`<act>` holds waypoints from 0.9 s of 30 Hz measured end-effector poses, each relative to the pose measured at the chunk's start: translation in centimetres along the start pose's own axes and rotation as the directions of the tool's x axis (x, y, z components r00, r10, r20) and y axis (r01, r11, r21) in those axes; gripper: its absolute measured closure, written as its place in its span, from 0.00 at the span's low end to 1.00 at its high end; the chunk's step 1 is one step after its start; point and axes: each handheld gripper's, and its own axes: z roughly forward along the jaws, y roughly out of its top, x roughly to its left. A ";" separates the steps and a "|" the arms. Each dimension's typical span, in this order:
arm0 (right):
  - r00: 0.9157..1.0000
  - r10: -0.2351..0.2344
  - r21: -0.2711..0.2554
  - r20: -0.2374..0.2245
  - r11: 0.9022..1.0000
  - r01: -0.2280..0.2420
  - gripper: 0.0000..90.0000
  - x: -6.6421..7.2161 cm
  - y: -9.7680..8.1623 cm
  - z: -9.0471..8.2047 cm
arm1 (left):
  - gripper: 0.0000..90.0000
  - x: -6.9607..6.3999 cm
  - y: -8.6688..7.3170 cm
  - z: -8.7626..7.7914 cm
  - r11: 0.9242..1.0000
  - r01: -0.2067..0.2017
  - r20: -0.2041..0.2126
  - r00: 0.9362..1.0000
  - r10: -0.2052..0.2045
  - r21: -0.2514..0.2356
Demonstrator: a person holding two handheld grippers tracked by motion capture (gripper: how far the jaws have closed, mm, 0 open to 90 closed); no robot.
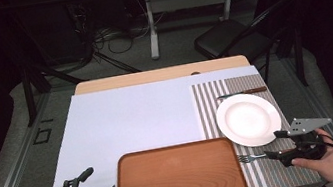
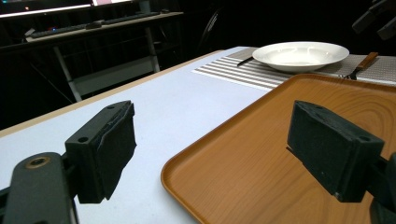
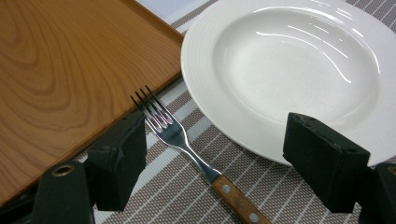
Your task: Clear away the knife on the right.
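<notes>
hovering low over the striped placemat, the right claw stands wide open with nothing gripped, the fork lying flat between its jaws and closer to the left one. fork tines point at the wooden tray, the white plate sits just beside it on the other side. left claw stands open too, holding nothing at the tray's near corner above the desk.
</notes>
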 end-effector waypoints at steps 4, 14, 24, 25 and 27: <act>1.000 -0.016 0.022 0.004 1.000 0.016 0.24 -1.2 0.4 0.1 | 0.17 0.0 0.0 0.0 1.000 0.002 -0.006 1.000 -0.002 -0.002; 1.000 0.011 0.090 0.017 0.996 -0.013 0.22 -4.0 1.7 0.3 | 0.17 0.1 -0.1 0.0 1.000 0.011 -0.012 1.000 -0.011 -0.002; 0.999 0.028 0.087 0.041 0.996 -0.031 0.19 -5.9 2.9 1.1 | 0.17 0.2 -0.1 0.0 1.000 0.016 -0.016 1.000 -0.016 0.000; 0.999 0.025 0.088 0.041 0.996 -0.028 0.19 -6.0 3.1 1.2 | 0.17 0.2 -0.1 0.0 1.000 0.016 -0.017 1.000 -0.016 -0.001; 0.999 0.021 0.091 0.042 0.996 -0.024 0.19 -6.2 3.4 1.5 | 0.17 0.2 -0.1 0.0 1.000 0.016 -0.017 1.000 -0.016 -0.001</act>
